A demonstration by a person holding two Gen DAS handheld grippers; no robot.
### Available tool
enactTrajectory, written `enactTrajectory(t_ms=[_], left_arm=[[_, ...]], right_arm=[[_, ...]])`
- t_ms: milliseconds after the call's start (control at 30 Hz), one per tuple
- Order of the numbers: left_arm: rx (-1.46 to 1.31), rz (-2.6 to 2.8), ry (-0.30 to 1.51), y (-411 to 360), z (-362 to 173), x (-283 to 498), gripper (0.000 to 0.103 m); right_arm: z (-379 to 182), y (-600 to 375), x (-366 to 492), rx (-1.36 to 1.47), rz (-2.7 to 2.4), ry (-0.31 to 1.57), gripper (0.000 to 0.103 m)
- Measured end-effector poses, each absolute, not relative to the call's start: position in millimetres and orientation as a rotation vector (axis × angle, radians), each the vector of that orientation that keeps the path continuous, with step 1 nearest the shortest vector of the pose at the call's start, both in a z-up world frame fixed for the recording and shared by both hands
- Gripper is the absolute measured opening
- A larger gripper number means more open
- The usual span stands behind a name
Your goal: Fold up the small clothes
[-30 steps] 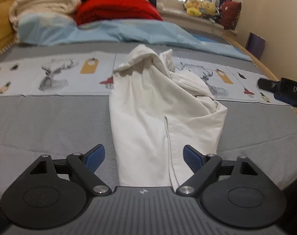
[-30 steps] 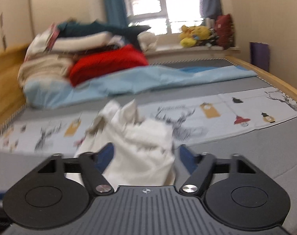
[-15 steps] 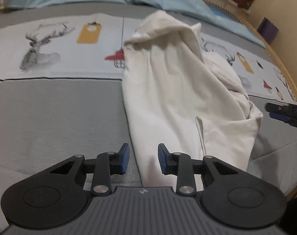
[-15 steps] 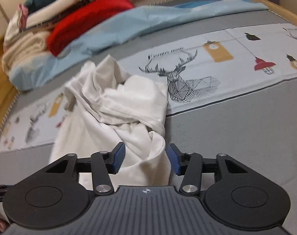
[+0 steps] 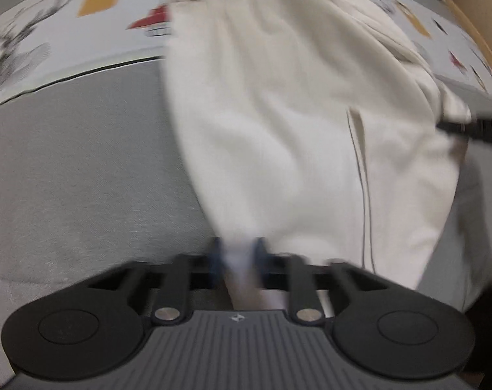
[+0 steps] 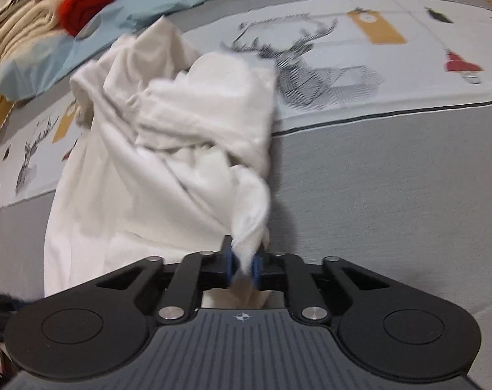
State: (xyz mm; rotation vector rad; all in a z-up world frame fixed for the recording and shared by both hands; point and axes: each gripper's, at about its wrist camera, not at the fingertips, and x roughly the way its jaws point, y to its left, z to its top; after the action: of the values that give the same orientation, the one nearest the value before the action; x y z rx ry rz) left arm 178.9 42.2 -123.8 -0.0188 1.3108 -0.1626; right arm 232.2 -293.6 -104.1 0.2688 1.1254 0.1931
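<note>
Grey bed cover [image 6: 392, 178] with a pale printed band [image 6: 359, 65] of deer, tags and lanterns running across it; this is the surface under everything.

White garment [image 5: 278, 113] lies lengthwise on the cover, stretching ahead of both sets of fingers. Far end bunched and crumpled over the printed band; near end drawn taut toward the cameras. A thin seam line runs down its right part in the left wrist view.

Left gripper [image 5: 237, 256]: fingers drawn narrow, pinching the near left edge of the garment; cloth passes between the blue pads [image 5: 260, 253] and back over the gripper body. View is motion-blurred, so finer detail of the pinch cannot be read.

Right gripper [image 6: 242, 265]: fingers narrow, clamped on a twisted bunch of the garment's near right corner. Cloth rises from between the blue pads [image 6: 228, 266] and fans out ahead and to the left of them. Bare grey cover to the right of these fingers.

In the left wrist view, the other gripper shows as a dark blurred bar at the right edge, at the garment's right side.

Beyond the garment, far ahead-left of the right fingers: light blue sheet [image 6: 148, 6], red blanket [image 6: 93, 3], stacked cream bedding [image 6: 21, 35]. Wooden bed rim [image 5: 466, 22] far ahead-right of the left fingers.
</note>
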Motion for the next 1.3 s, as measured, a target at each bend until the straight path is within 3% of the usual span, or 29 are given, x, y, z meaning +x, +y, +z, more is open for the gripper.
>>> enactTrajectory(t_ms=[33, 233, 533, 667, 833, 1100, 1200, 1300], left_arm=[[0.002, -0.183, 1.293, 37, -121, 176, 0.001], [0.037, -0.404, 1.248, 5, -104, 152, 0.001], [0.205, -0.499, 1.252, -29, -95, 121, 0.002], [0.252, -0.271, 1.252, -11, -98, 135, 0.001], [0.115, -0.196, 1.191, 16, -76, 153, 0.002], [0.021, -0.186, 1.113, 7, -47, 157, 0.003], [0.004, -0.2, 1.091, 3, -45, 160, 0.003], [-0.022, -0.208, 1.071, 2, -43, 167, 0.003]], right_arm=[[-99, -302, 232, 0.278, 0.174, 1.107, 0.008], [-66, -351, 206, 0.207, 0.082, 1.048, 0.006], [-83, -402, 167, 0.132, 0.003, 1.282, 0.009], [-60, -402, 161, 0.133, -0.016, 1.132, 0.018], [-36, -396, 168, 0.188, 0.035, 0.91, 0.02], [-53, -326, 205, -0.005, 0.215, 0.818, 0.021], [-67, -295, 222, -0.071, 0.263, 0.801, 0.036], [-81, -264, 240, -0.157, 0.308, 0.813, 0.04]])
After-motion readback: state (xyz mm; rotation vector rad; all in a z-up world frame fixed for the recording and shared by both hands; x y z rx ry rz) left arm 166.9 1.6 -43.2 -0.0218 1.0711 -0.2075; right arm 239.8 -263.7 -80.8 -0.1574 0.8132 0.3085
